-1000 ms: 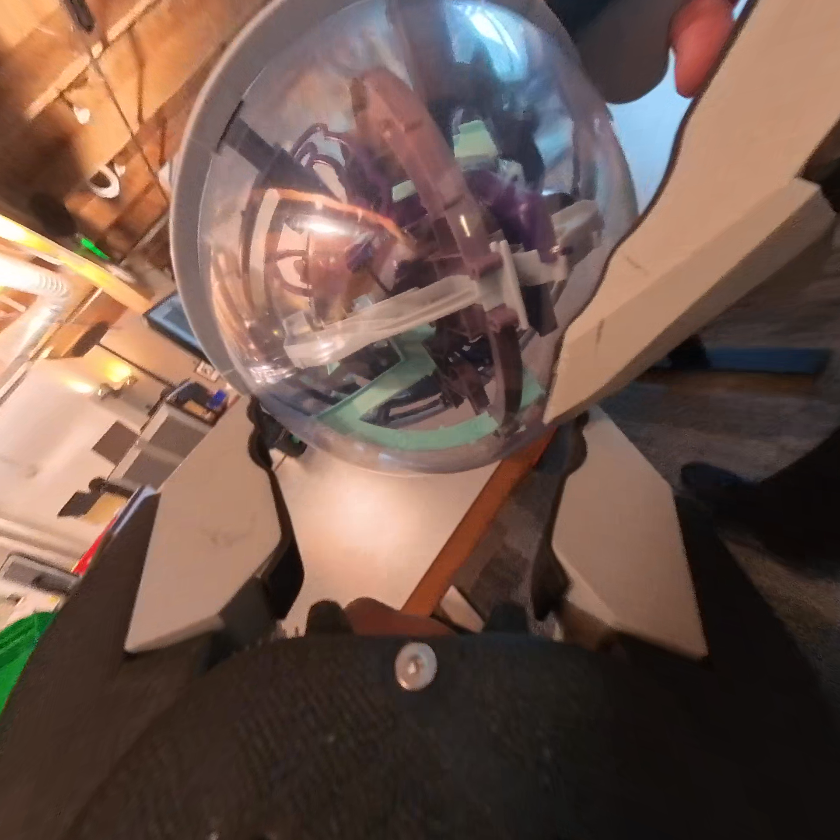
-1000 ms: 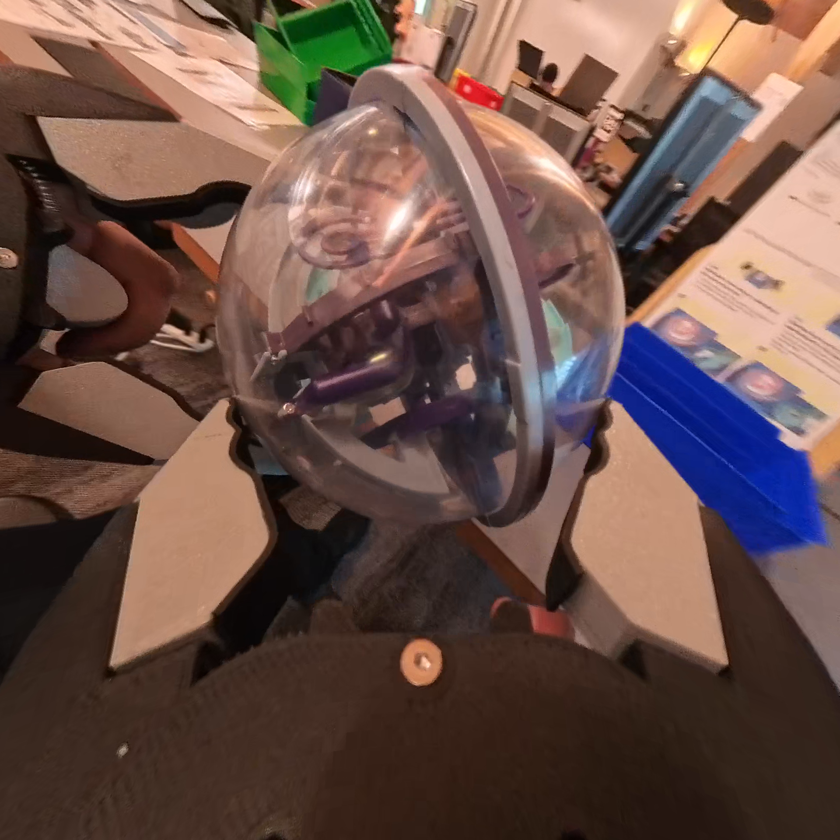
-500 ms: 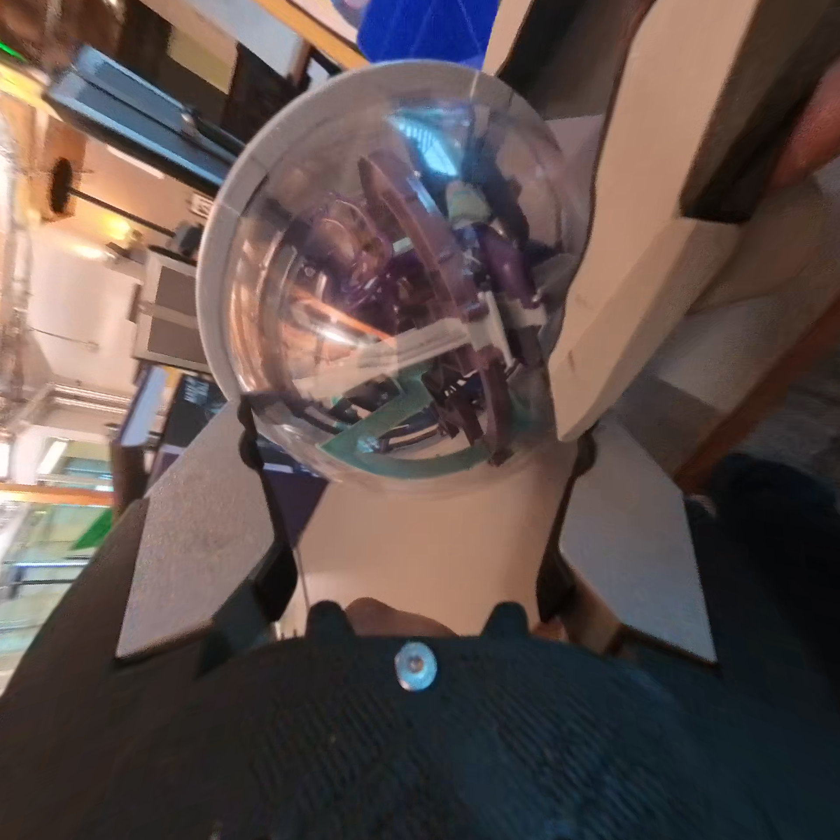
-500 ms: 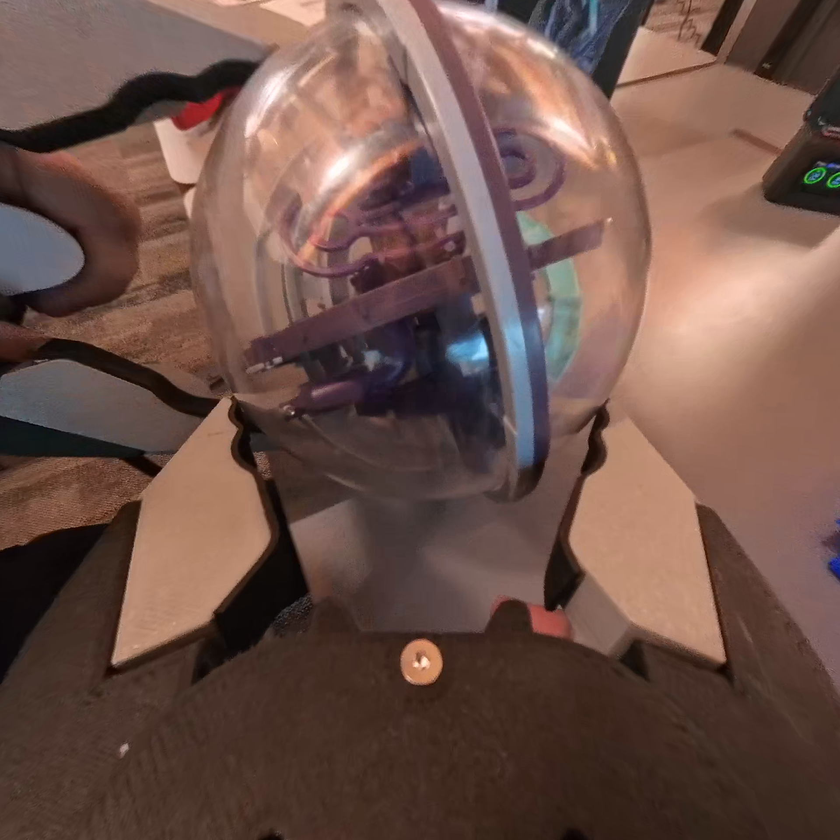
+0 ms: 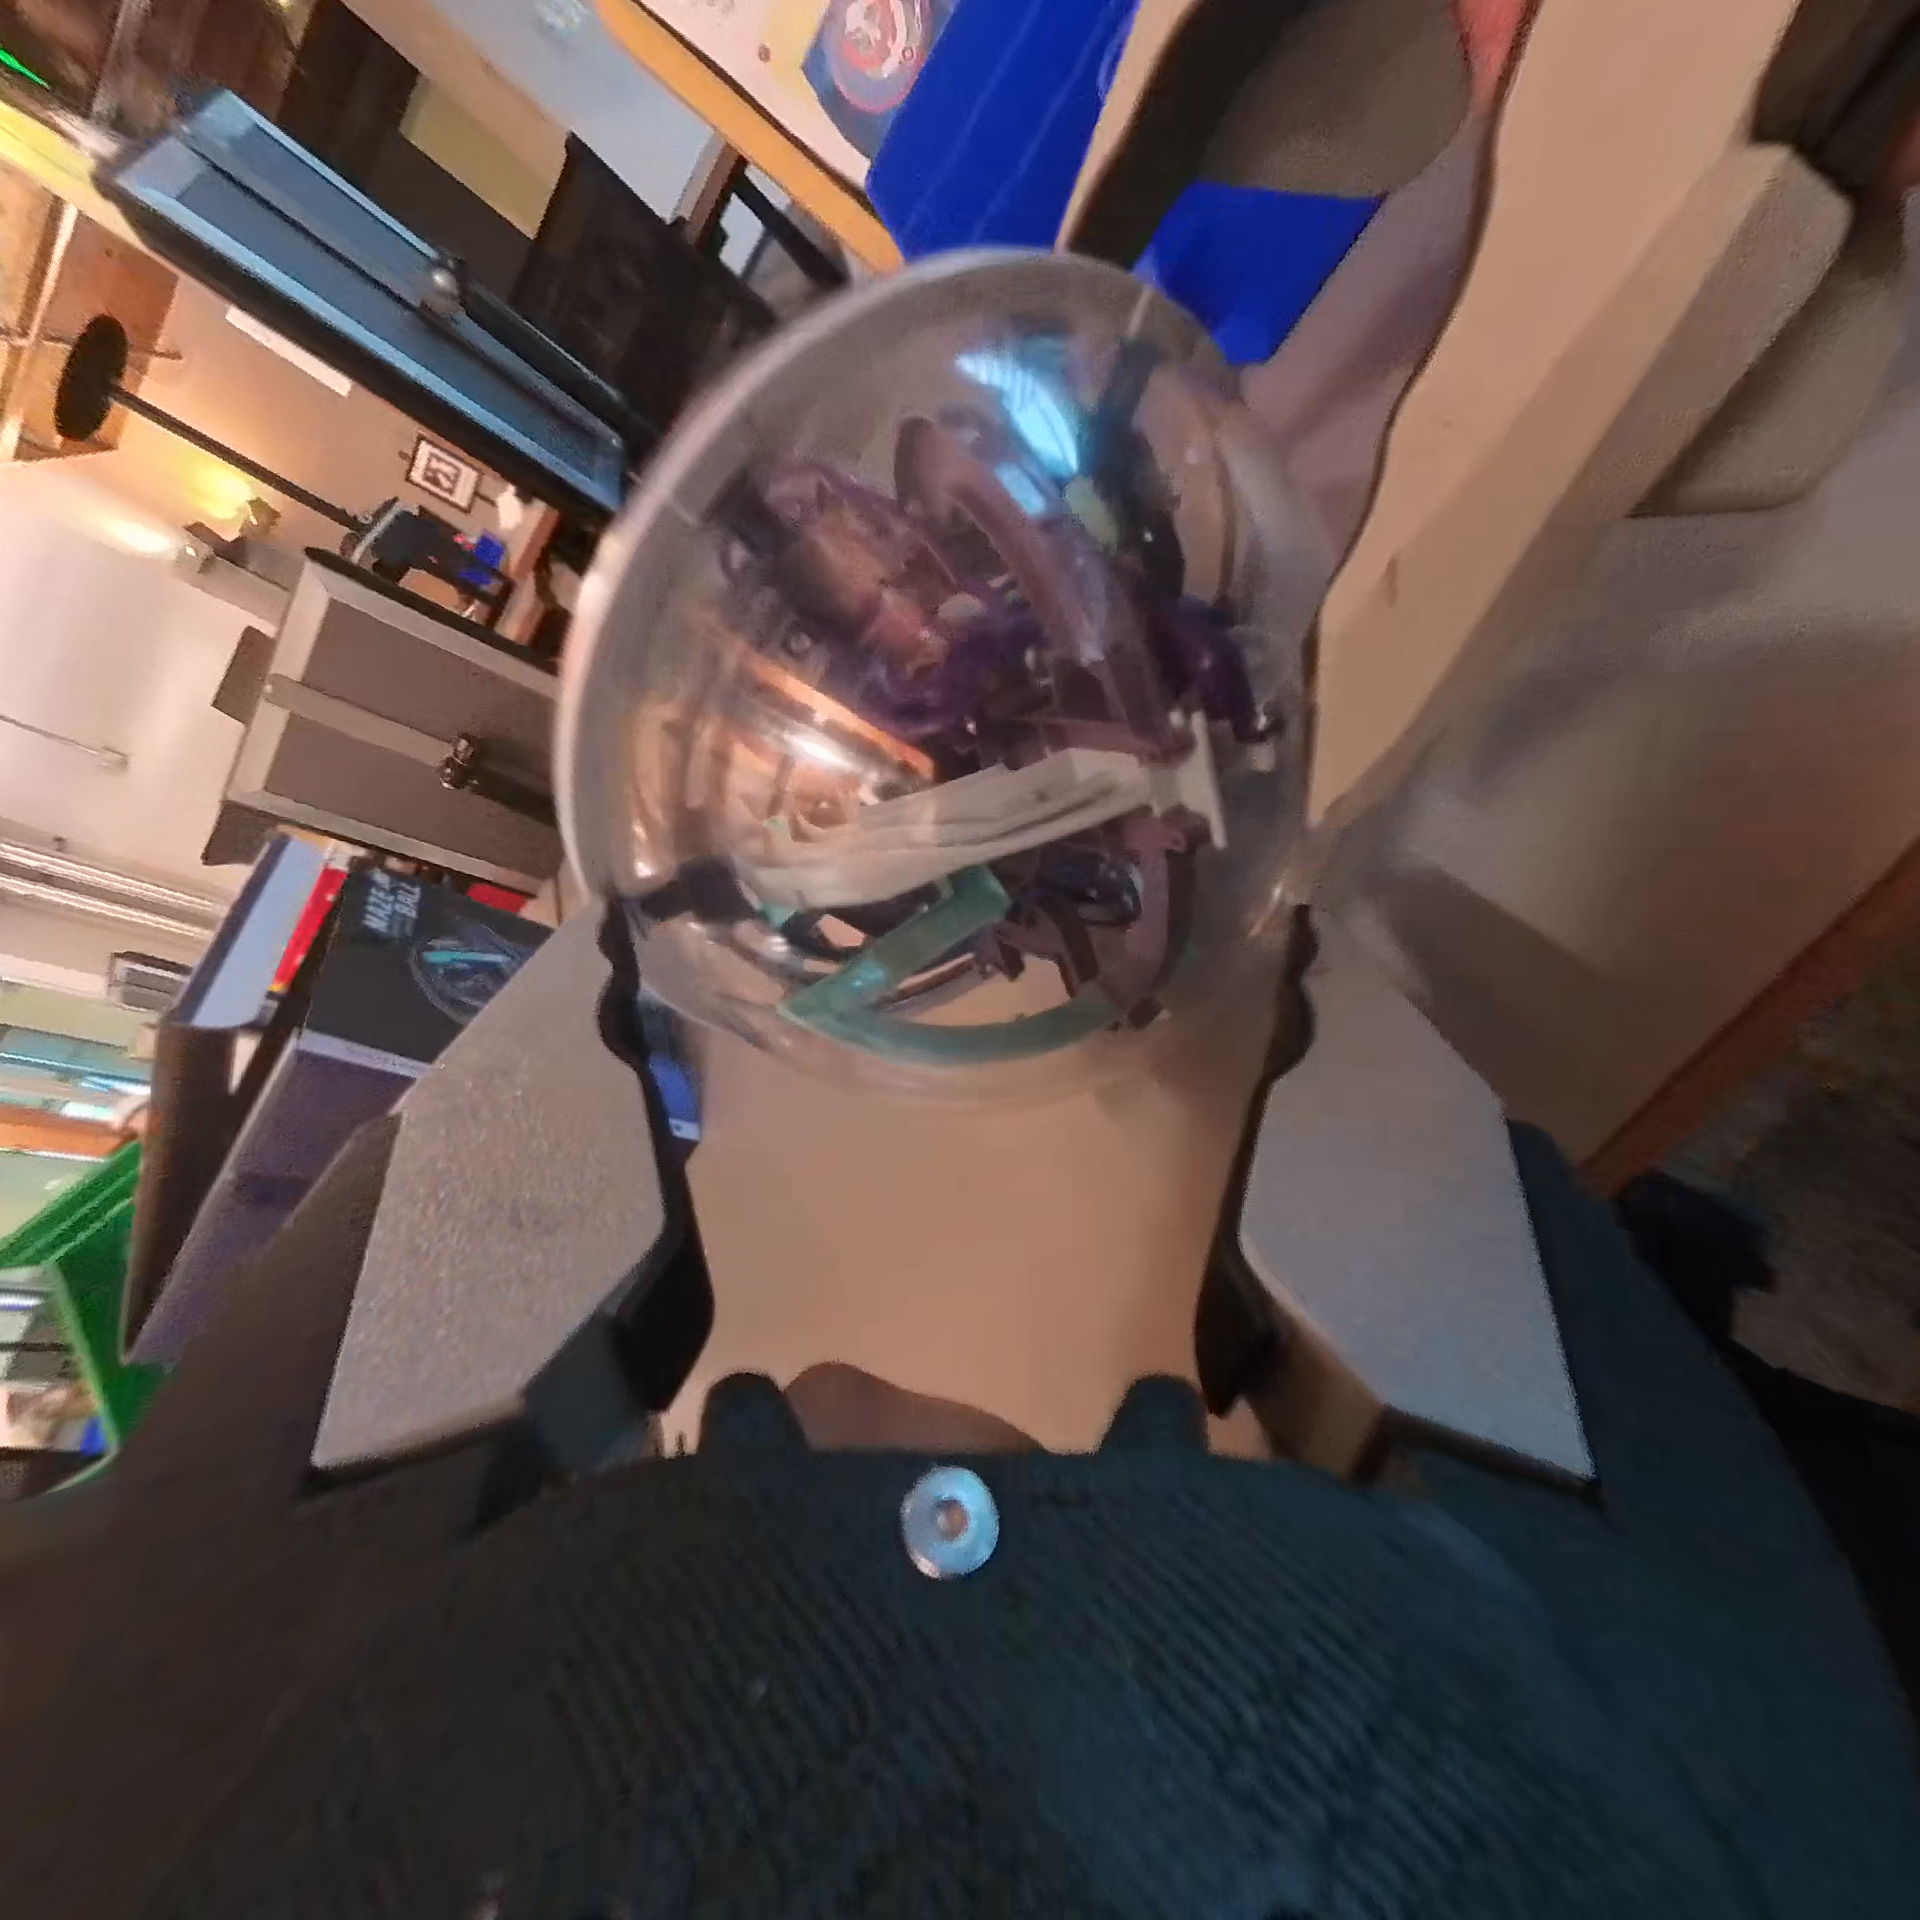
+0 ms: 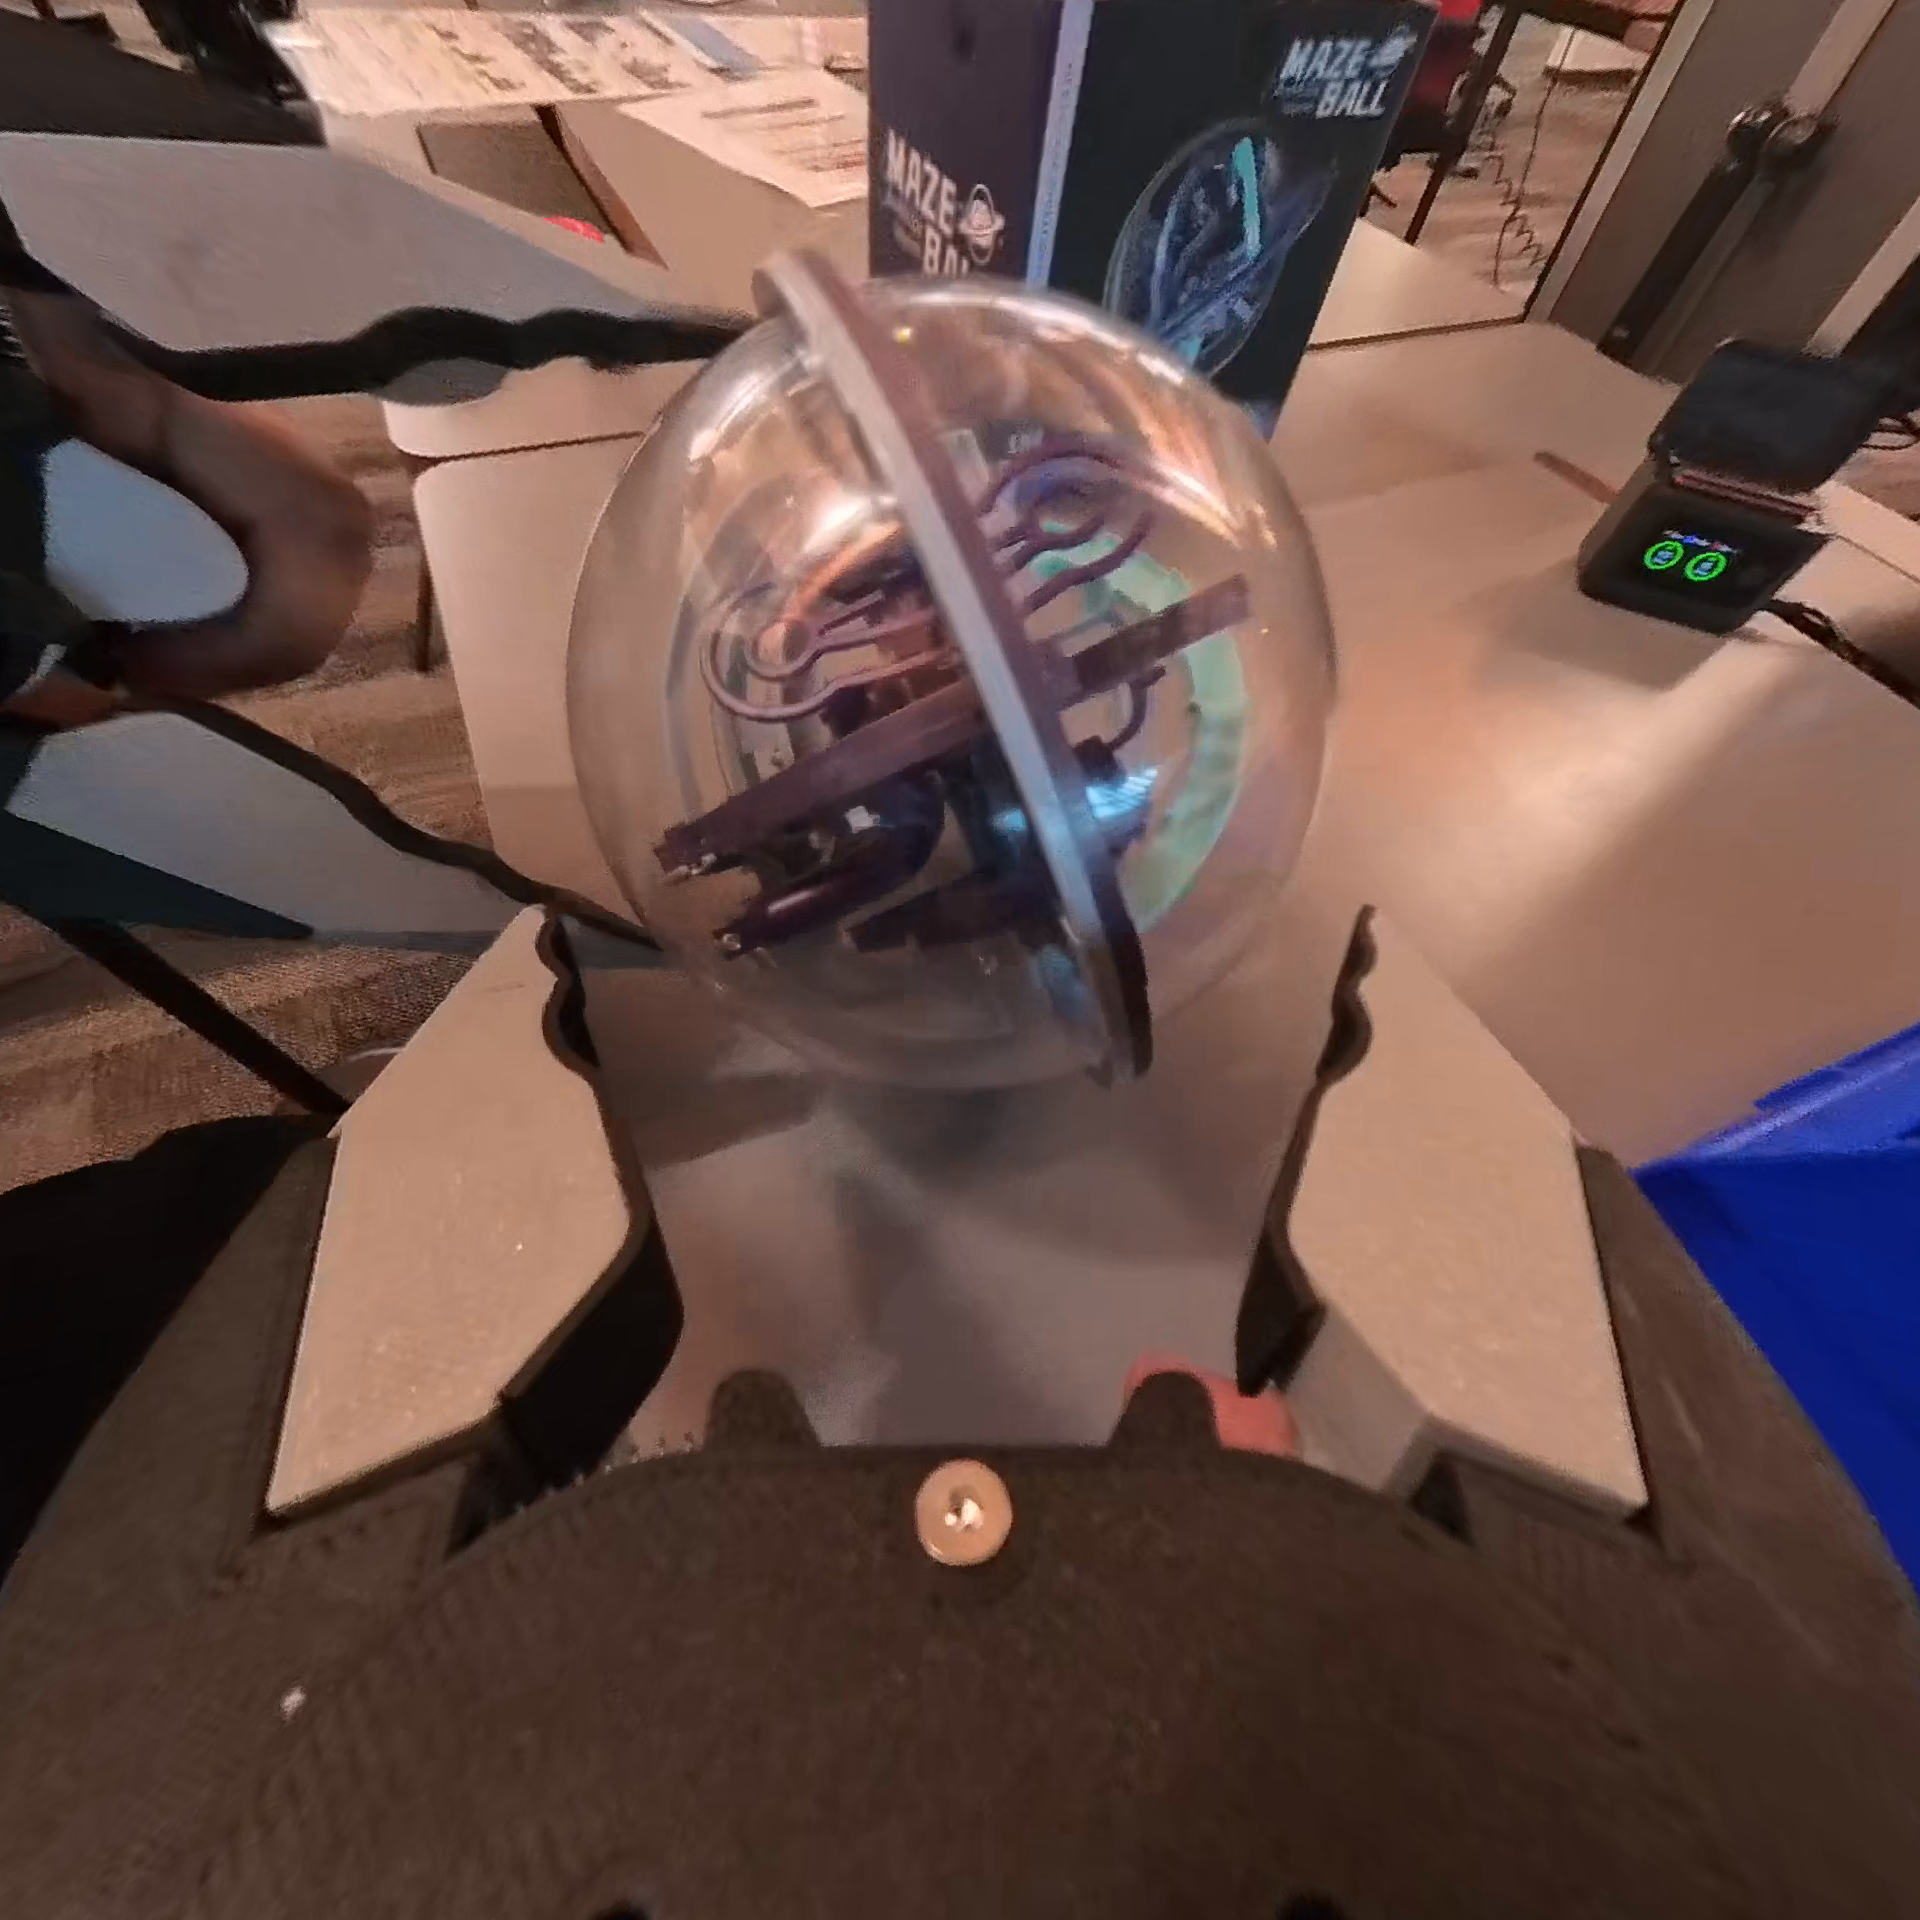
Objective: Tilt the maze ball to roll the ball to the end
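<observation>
The maze ball (image 5: 935, 675) is a clear sphere with a grey ring around it and purple, white and teal tracks inside. My left gripper (image 5: 951, 935) is shut on its lower part, one fingertip on each side. A finger (image 5: 1455, 468) of the right gripper presses on its right side. In the right wrist view the maze ball (image 6: 935, 675) sits between the fingertips of my right gripper (image 6: 956, 930), which is shut on it, with the ring tilted. A finger (image 6: 260, 239) of the left gripper reaches it from the left. I cannot pick out the small ball inside.
The ball is held just above a pale table (image 6: 1507, 831). The dark product box (image 6: 1122, 156) stands behind it. A black device with green lights (image 6: 1704, 540) is at the right, and a blue bin (image 6: 1787, 1247) at the near right. A green bin (image 5: 62, 1299) is at the far left.
Both grippers have swung and turned with the ball held between them. The background has shifted from the room to the table and box, and the ring now leans more.
</observation>
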The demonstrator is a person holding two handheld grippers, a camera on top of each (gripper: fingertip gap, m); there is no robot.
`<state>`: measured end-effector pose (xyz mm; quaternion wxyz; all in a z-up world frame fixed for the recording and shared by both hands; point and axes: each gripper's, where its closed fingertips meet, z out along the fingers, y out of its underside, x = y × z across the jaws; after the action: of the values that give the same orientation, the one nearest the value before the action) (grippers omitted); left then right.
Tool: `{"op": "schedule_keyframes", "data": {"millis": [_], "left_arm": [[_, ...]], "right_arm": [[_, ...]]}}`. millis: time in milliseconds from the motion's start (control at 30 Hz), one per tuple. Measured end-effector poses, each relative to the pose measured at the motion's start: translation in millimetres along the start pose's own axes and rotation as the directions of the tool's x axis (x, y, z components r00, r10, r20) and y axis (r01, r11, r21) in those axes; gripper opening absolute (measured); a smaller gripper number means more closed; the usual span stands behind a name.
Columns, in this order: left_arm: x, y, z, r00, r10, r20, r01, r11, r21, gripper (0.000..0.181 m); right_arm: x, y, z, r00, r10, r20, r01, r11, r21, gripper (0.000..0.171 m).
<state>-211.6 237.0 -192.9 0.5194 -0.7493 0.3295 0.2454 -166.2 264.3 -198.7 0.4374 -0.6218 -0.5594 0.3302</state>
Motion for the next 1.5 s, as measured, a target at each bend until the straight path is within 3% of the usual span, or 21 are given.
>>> {"op": "schedule_keyframes", "data": {"millis": [167, 300, 533, 733, 900, 1100, 1233, 1300, 1400, 1433, 1500], "left_arm": [[6.5, -10.9, -29.1, 0.991, -0.133, -0.027, 0.135, 0.985, 0.107, 0.104], [11.6, -4.5, -21.5, 0.987, -0.161, -0.011, 0.161, 0.983, 0.088, 0.112], [10.0, -0.8, -13.1, 0.99, -0.139, 0.011, 0.135, 0.976, 0.17, 0.117], [-2.9, 3.1, -3.4, 0.964, -0.248, -0.094, 0.264, 0.937, 0.23, 0.117], [-8.8, 3.9, 1.0, 0.954, -0.262, -0.147, 0.293, 0.92, 0.261, 0.116], [-6.4, -9.5, -19.7, 0.923, -0.313, -0.223, 0.374, 0.866, 0.333, 0.101], [29.8, -24.4, -52.0, 0.84, -0.409, -0.356, 0.528, 0.764, 0.37, 0.095], [57.5, -34.8, -66.3, 0.797, -0.432, -0.421, 0.592, 0.695, 0.408, 0.082], [94.8, -47.0, -69.2, 0.741, -0.445, -0.503, 0.662, 0.61, 0.435, 0.076], [108.8, -47.1, -65.3, 0.711, -0.453, -0.538, 0.689, 0.599, 0.407, 0.075], [142.1, -44.6, -64.1, 0.718, -0.355, -0.598, 0.641, 0.673, 0.369, 0.077]], "right_arm": [[-4.0, 1.2, -26.2, 0.998, 0.037, -0.052, -0.033, 0.997, 0.065, 0.134], [-16.6, 6.6, -16.9, 0.995, 0.095, 0.016, -0.096, 0.993, 0.075, 0.131], [-17.0, 11.9, -4.8, 0.998, -0.042, 0.044, 0.04, 0.998, 0.051, 0.133], [-10.3, 23.2, -2.9, 0.978, -0.142, 0.156, 0.134, 0.989, 0.058, 0.128], [-7.9, 34.0, 4.4, 0.971, -0.074, 0.229, 0.07, 0.997, 0.026, 0.128], [8.8, 28.4, -0.2, 0.986, -0.02, 0.167, 0.008, 0.997, 0.07, 0.127], [23.2, 27.0, -18.2, 0.997, 0.04, 0.063, -0.048, 0.99, 0.13, 0.127], [32.6, 18.0, -41.5, 0.996, 0.093, -0.013, -0.086, 0.962, 0.257, 0.12], [42.0, 2.8, -74.3, 0.985, 0.149, -0.082, -0.098, 0.89, 0.445, 0.108], [36.6, 2.2, -74.6, 0.989, 0.138, -0.06, -0.096, 0.888, 0.45, 0.111], [18.7, 4.6, -67.6, 0.997, 0.075, -0.006, -0.066, 0.909, 0.41, 0.119]]}}
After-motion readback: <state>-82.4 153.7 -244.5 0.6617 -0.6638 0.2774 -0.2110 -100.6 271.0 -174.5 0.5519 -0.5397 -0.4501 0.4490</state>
